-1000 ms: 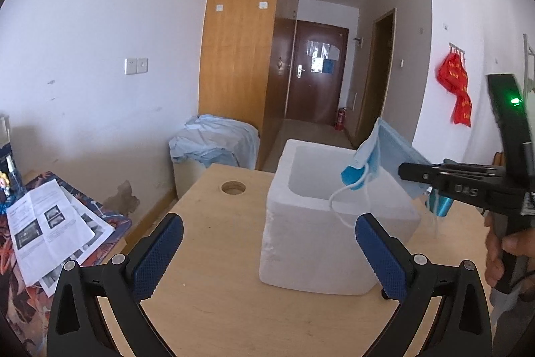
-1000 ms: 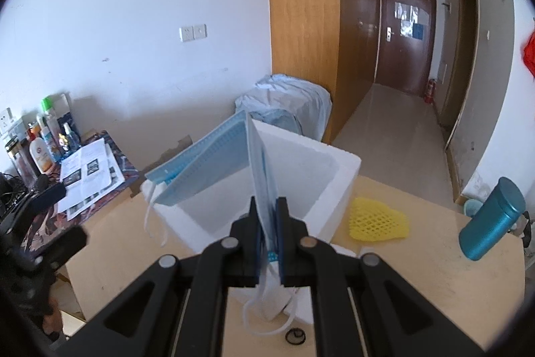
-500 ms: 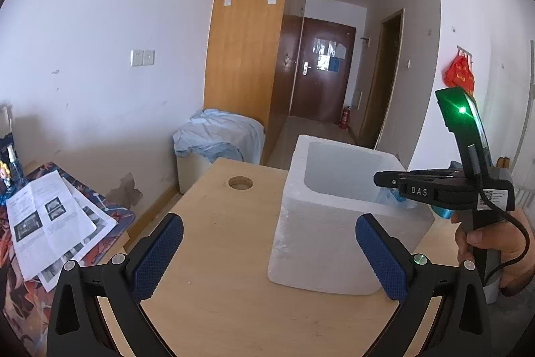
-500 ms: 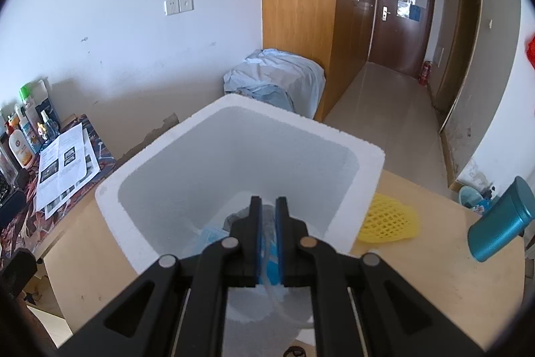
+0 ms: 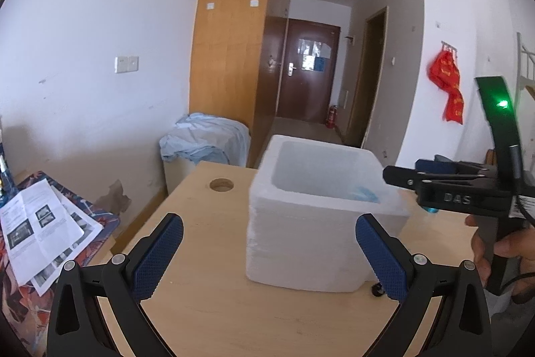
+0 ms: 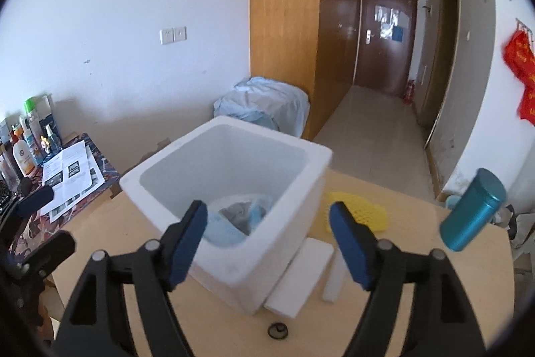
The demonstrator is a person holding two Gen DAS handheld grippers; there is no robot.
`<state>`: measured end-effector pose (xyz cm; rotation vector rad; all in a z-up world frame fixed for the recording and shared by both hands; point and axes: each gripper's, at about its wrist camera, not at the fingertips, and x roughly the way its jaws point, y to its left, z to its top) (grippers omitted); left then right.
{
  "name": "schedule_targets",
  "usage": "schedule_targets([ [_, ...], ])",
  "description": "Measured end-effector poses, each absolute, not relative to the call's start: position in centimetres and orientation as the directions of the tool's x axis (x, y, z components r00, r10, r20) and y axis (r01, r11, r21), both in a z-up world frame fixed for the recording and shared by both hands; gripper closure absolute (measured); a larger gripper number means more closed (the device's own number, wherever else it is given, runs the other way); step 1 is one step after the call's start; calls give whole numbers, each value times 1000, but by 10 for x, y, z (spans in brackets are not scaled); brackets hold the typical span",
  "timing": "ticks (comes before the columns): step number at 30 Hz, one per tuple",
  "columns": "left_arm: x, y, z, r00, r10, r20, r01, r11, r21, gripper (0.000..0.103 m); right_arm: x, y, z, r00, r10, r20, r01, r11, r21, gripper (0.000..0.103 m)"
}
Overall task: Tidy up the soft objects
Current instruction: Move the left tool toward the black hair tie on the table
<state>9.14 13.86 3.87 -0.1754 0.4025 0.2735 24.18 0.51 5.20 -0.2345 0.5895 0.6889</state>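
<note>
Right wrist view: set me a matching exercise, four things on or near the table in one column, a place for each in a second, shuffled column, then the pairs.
Things:
1. blue face mask
2. yellow mesh piece
3. teal cylinder
4. small black ring

Places:
A. on the table in front of the white foam box
B. at the table's right edge
C. inside the foam box
D. on the table just right of the foam box

Pairs: 1-C, 2-D, 3-B, 4-A
</note>
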Motion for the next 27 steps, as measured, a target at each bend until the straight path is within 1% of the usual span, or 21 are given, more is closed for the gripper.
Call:
schedule_targets([
  [1,92,135,39,886,218,-410,-287,951,-115,0,240,2,53,617,530,-582,-656,754,-9,23],
  [3,92,128,39,889,201,-410,-269,956,-116,0,235,-7,54,621,529,-579,-652,759,-6,17],
  [4,91,124,40,892,193,-408,-260,959,-113,0,232,-10,54,624,527,-577,-649,761,-7,17],
  [12,85,98,43,902,165,-398,-221,970,-99,0,215,-35,57,633,549,-546,-641,767,27,17],
  [17,84,82,41,907,132,-400,-184,978,-95,0,205,-57,56,658,531,-534,-617,787,21,17],
  [20,88,68,36,906,100,-411,-150,984,-92,0,203,-73,48,680,493,-543,-586,811,2,17],
  [27,101,35,13,887,-4,-462,-56,992,-117,0,205,-103,26,681,449,-579,-537,843,22,17],
])
